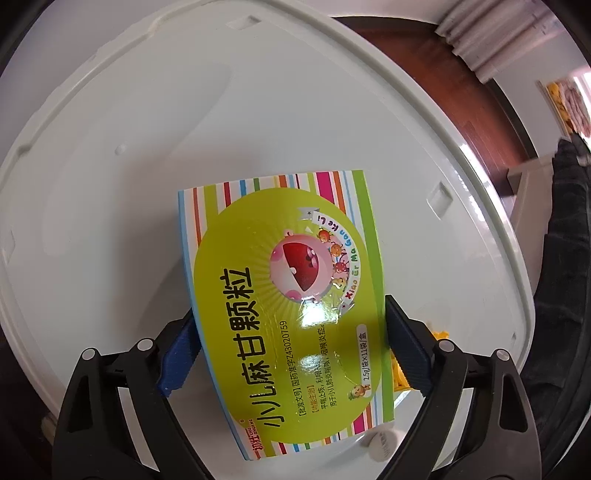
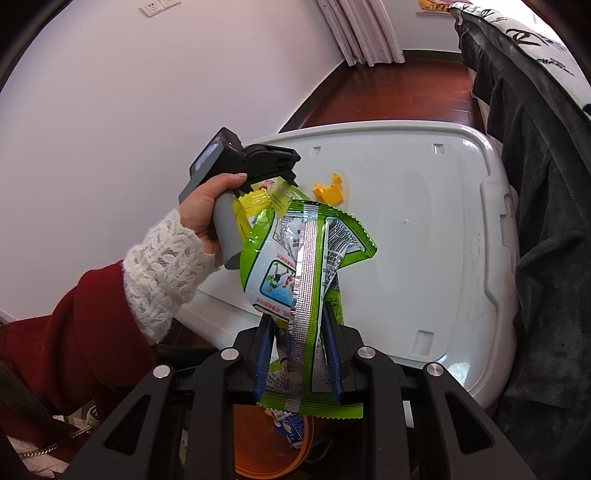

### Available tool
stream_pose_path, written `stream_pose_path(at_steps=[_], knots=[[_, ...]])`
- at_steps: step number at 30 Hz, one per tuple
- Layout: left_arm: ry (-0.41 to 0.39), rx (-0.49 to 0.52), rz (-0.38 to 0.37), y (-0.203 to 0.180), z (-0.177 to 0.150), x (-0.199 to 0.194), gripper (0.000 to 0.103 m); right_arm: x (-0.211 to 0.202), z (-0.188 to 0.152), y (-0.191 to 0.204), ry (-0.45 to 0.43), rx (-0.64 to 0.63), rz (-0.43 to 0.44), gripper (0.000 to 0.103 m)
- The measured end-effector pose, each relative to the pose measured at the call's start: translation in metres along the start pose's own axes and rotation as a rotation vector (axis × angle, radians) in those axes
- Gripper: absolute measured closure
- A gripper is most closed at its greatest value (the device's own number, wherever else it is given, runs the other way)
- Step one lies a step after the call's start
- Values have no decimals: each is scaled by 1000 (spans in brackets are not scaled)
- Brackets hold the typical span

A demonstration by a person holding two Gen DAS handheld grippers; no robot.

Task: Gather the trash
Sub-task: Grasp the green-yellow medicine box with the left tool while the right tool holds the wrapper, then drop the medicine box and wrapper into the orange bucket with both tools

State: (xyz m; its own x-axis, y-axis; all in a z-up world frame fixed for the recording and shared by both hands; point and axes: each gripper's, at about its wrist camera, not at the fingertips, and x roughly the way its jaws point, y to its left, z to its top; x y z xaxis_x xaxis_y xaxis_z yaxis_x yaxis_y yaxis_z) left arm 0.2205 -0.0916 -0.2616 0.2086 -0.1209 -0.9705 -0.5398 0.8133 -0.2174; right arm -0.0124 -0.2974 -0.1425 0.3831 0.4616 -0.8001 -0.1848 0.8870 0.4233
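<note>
My left gripper (image 1: 288,325) is shut on a green medicine box (image 1: 284,295) with coloured stripes and a pink cartoon face, held over a white plastic lid (image 1: 147,147). My right gripper (image 2: 299,350) is shut on a crumpled green and silver snack wrapper (image 2: 303,266), held above the near edge of the white lid (image 2: 424,240). In the right wrist view the left gripper (image 2: 273,181) shows at the lid's far left, held by a hand, with the green box partly hidden behind the wrapper. An orange bin (image 2: 266,443) with scraps in it sits below my right gripper.
A yellow plastic piece (image 2: 328,192) lies on the lid; yellow bits (image 1: 439,336) show beside my left gripper's right finger. Dark clothing (image 2: 535,221) hangs at the right. A white wall (image 2: 110,92), curtain (image 2: 362,33) and red-brown wooden floor (image 2: 388,92) lie behind.
</note>
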Motion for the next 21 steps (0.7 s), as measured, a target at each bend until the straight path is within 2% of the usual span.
stream_pose_path(at_steps=[5, 8, 13, 17, 21], knots=[[-40, 81, 4, -1, -10, -12, 17, -8, 1, 4, -28, 2, 6, 76], [-100, 143, -7, 2, -14, -37, 17, -17, 0, 9, -48, -2, 5, 76], [-208, 234, -33, 16, -28, -97, 17, -41, -4, 24, -104, -14, 6, 76], [-288, 315, -58, 44, -45, -152, 17, -65, -9, 43, -161, -26, -3, 76], [-324, 391, -81, 61, -60, -188, 17, -87, -19, 68, -203, -40, -30, 76]])
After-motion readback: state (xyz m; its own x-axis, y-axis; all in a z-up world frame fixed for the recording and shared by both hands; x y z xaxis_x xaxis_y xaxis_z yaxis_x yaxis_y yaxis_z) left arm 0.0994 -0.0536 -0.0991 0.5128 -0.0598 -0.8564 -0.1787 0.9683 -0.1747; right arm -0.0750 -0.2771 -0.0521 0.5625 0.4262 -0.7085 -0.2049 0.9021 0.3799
